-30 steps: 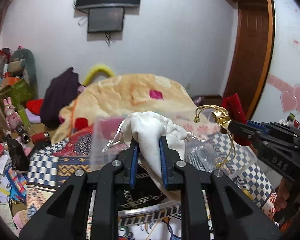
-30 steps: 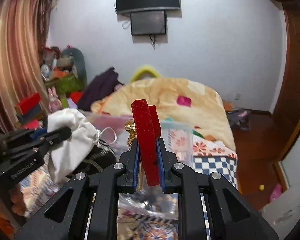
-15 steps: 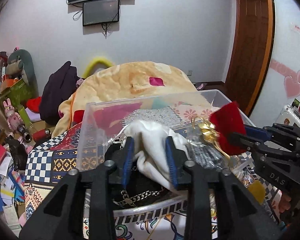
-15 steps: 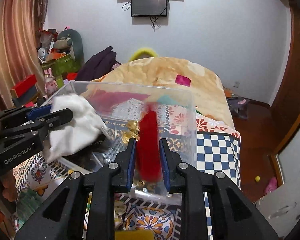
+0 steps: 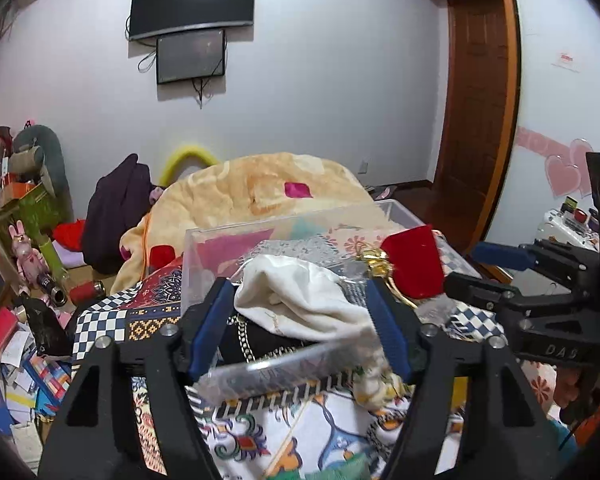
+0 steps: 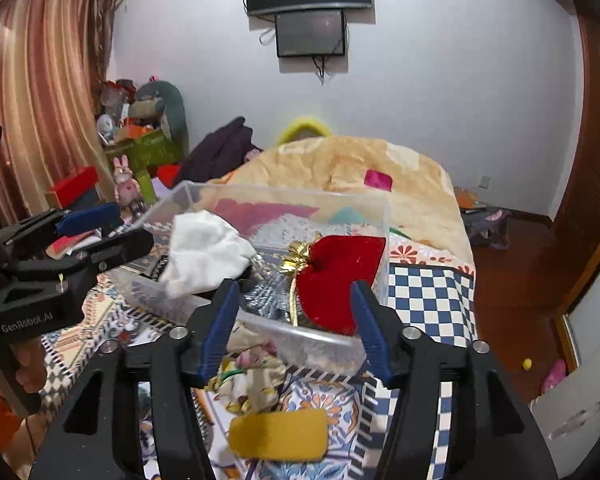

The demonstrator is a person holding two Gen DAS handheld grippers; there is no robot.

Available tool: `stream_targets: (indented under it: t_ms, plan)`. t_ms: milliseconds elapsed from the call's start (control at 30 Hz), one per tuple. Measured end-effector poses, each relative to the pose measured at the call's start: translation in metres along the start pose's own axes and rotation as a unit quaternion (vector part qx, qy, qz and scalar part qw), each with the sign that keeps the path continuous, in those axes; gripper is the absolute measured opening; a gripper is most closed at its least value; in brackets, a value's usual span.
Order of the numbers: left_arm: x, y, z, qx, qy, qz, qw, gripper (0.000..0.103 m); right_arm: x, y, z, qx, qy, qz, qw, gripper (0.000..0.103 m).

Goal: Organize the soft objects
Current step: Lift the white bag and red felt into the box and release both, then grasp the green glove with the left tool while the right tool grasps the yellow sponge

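Both released: left gripper (image 5: 302, 316) spread wide around white cloth drawstring pouch (image 5: 300, 300), right gripper (image 6: 296, 312) spread wide around red velvet pouch (image 6: 342, 276), both lying inside clear plastic box (image 6: 280, 196). Best lifted straight back, clear of gold drawstrings (image 6: 298, 258).

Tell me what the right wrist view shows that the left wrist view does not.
Only the right wrist view: striped curtains, a yellow flat pad on the bedspread, and a small yellow ball on the floor.
Only the left wrist view: pink heart decorations on the wall.
Both: the clear plastic box, with the white pouch and red velvet pouch inside, and both grippers with jaws open.
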State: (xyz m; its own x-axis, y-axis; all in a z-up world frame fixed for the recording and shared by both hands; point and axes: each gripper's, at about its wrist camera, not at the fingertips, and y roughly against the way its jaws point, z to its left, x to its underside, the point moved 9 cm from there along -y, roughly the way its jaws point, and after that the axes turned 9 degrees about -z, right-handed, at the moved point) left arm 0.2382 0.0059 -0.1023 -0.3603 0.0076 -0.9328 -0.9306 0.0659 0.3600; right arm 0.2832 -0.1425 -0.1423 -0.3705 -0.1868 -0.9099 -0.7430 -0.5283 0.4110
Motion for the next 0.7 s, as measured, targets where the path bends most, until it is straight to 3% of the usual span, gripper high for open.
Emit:
stream_targets:
  t_ms: [33, 167, 300, 700]
  plan:
    - [0.000, 0.004, -0.001, 0.001, 0.002, -0.002, 1.0000, 0.075, 0.000, 0.005, 0.001, -0.003, 0.000, -0.004, 1.000, 0.057]
    - [0.005, 0.019, -0.002, 0.006, 0.011, -0.007, 0.9999, 0.084, 0.002, 0.023, 0.003, -0.006, 0.000, -0.022, 1.000, 0.077]
    - [0.019, 0.030, -0.004, 0.002, 0.007, -0.001, 1.0000, 0.090, 0.009, 0.032, 0.004, -0.001, 0.001, -0.028, 1.000, 0.086]
    - [0.089, 0.044, -0.008, 0.007, 0.021, 0.059, 0.9980, 0.095, 0.064, 0.025, 0.006, -0.008, -0.016, 0.018, 1.000, 0.090]
